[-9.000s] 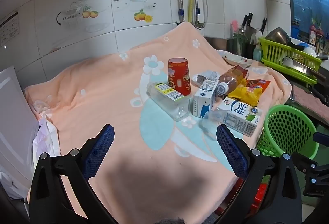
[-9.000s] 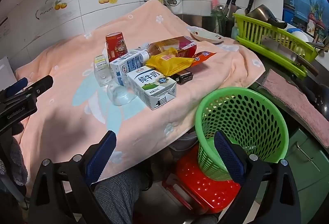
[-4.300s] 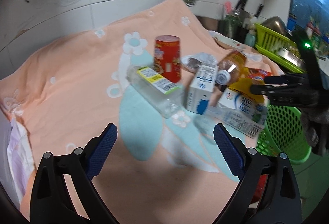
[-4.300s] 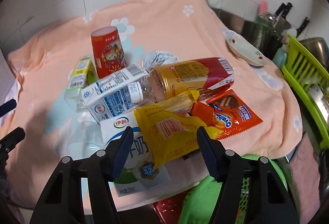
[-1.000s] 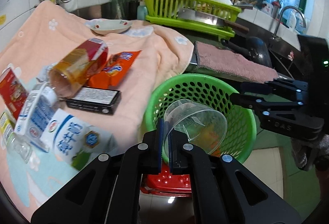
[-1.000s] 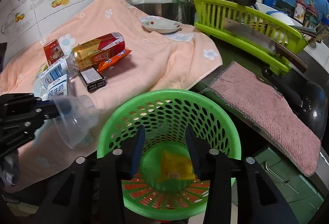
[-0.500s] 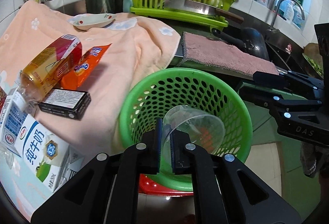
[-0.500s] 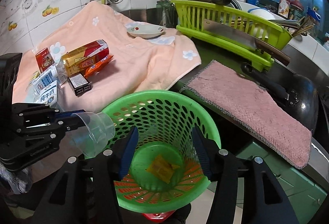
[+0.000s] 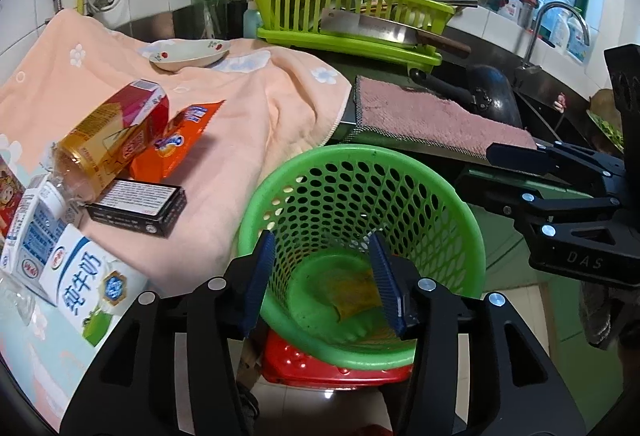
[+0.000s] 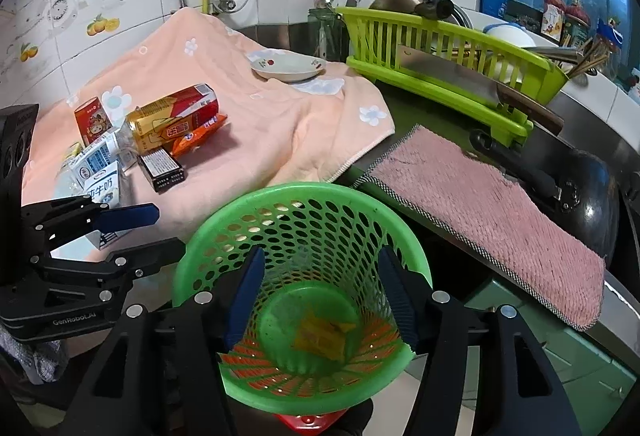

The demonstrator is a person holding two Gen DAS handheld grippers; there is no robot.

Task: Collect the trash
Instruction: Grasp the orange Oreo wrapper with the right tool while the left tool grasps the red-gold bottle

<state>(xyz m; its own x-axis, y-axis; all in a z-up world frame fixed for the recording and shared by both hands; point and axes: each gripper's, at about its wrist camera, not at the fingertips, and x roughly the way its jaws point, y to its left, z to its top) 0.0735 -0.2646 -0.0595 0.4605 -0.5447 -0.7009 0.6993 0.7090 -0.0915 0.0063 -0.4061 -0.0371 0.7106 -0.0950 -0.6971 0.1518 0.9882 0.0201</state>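
Both my claws hang over the green basket (image 9: 460, 220), pointing down into it. My left claw (image 9: 326, 276) has its jaws spreading apart with nothing between the blue pads (image 9: 384, 276). My right claw (image 10: 322, 294) is likewise widening, and nothing sits between its pads either. In the left wrist view the right claw shows as a black frame at the right edge, above the basket's far rim; in the right wrist view the left claw reaches in from the left, its blue tip near the basket's left rim.

At the bottom of the basket lies a yellow wrapper (image 10: 322, 336). I cannot make out a clear cup in there. The basket stands on a red stool (image 9: 332, 368).

Just left of the basket, on the peach cloth (image 9: 256, 96), the rest of the trash waits: a white and green milk carton (image 9: 84, 284) nearest, a black box (image 9: 136, 204) beyond it, a smaller blue and white carton (image 9: 36, 220) at the left edge, then a bottle with a gold and red label (image 9: 108, 132) on its side, resting against an orange packet (image 9: 176, 144). A red cup (image 10: 93, 120) stands farther left.

Beyond these a small dish (image 9: 188, 54) sits on the cloth. To the right a pink mat (image 10: 488, 212) lies on the counter, with a black pan (image 10: 596, 204) and a lime drying rack (image 9: 348, 20) holding a cleaver (image 10: 472, 80) behind it.
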